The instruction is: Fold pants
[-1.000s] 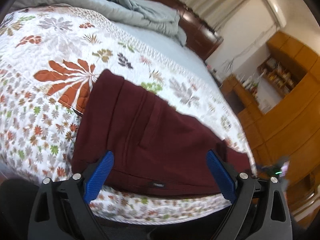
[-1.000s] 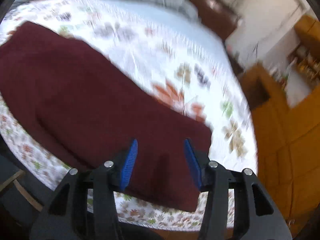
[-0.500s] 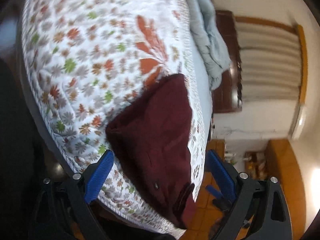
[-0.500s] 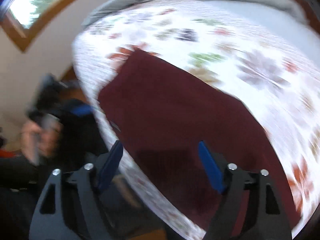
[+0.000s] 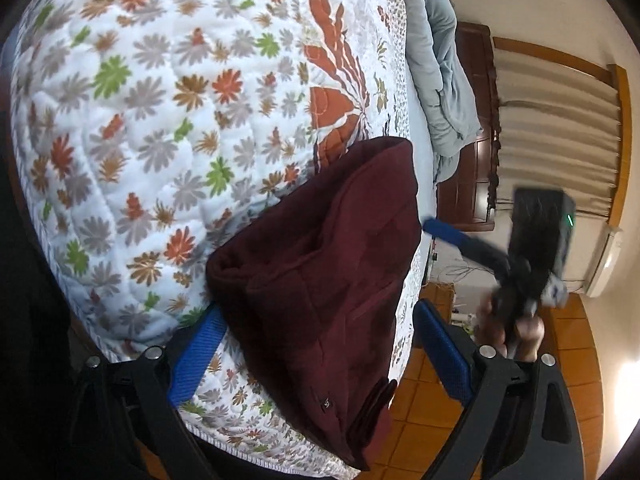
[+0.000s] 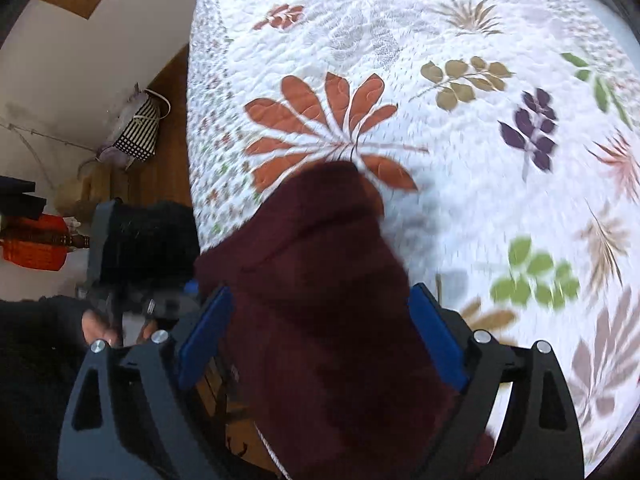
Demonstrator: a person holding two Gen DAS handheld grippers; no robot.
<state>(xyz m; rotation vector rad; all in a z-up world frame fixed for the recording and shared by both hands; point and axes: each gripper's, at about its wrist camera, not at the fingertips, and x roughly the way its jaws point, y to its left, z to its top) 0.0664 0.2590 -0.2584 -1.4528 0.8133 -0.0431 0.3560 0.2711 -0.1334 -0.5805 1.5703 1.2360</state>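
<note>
We work over a bed spread with a white floral quilt (image 5: 168, 128), with a dark wooden headboard (image 5: 472, 128), a grey-blue duvet (image 5: 440, 64) and an orange tiled floor (image 5: 568, 344) around it.

The maroon pants (image 5: 328, 264) lie folded at the near edge of the quilt, one end drooping over the side of the mattress. In the left wrist view the left gripper (image 5: 320, 352) stands with its blue pads wide apart on either side of the bundle, touching nothing that we can confirm. The right gripper (image 6: 320, 336) straddles the same cloth; its jaws are opening, and the fabric sits between them without being pinched.

We judge the step in hand to be the regrasp for the next fold. To do it well, we should:
- lower each gripper over an outer edge of the bundle, not its thick middle;
- take all layers in one bite so that none slips out;
- draw the hanging end back onto the quilt before folding, keeping the edges aligned.

The left wrist view alone shows the overhanging end, the small label (image 5: 326, 403) and the right gripper (image 5: 444, 236) with the hand (image 5: 516, 332) that carries it. The right wrist view alone shows the far end of the pants resting on an orange leaf print, and a striped bag (image 6: 138, 128) against the wall.
</note>
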